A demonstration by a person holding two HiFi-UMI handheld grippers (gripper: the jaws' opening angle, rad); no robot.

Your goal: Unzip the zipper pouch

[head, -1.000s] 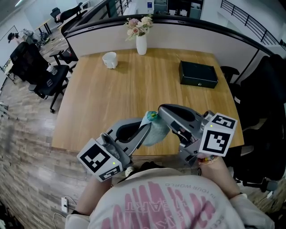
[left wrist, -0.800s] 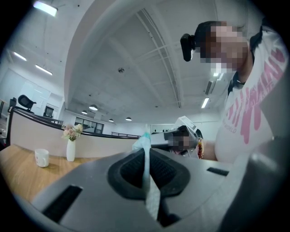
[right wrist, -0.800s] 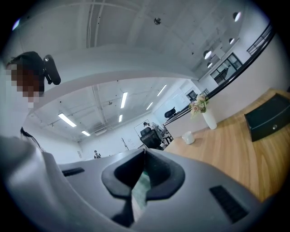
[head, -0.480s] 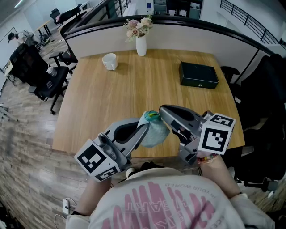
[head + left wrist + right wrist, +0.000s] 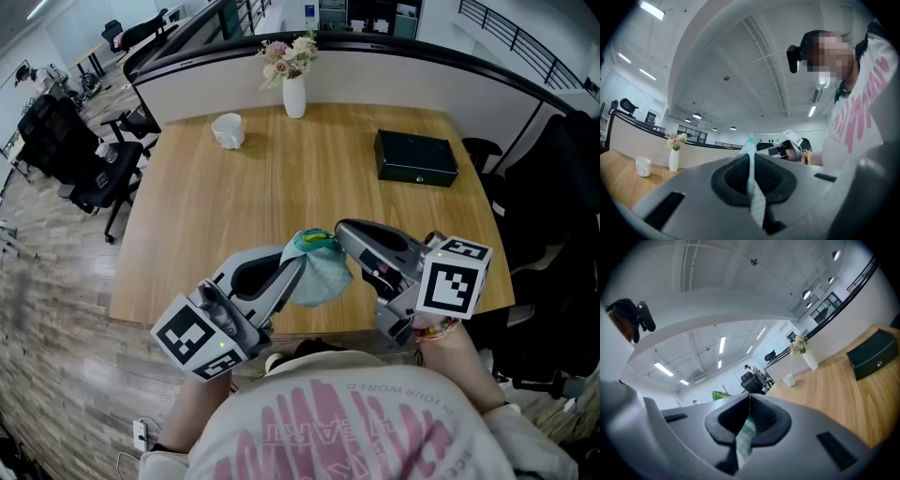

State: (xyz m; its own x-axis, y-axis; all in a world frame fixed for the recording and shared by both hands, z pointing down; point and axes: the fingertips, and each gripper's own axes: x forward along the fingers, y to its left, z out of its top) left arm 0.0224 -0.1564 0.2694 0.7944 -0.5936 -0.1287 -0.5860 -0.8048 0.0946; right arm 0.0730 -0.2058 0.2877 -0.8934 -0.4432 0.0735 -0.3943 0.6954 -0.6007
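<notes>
**Both grippers clenched on the pouch, held above the table's near edge**

Head view: I have the zipper pouch lifted off the wooden table, hanging between the two grippers just above its near edge. It is pale blue-green, with a brighter teal patch at its top. The left gripper reaches in from the lower left and meets the pouch's left side. The right gripper comes in from the right and meets its top right corner. At the table's far edge stand a white vase of flowers and, to its left, a white mug. A black box lies at the far right, well apart from the pouch. An office chair stands on the floor to the left.

Left gripper view: the jaws are pressed together on a thin edge of the zipper pouch. The fabric runs as a pale strip up the seam between the pads and sticks out past the tips. The right gripper shows just beyond it.

Right gripper view: these jaws are clamped too, with a greenish fold of the pouch pinched between the pads. Whether that fold includes the zipper pull I cannot tell.
</notes>
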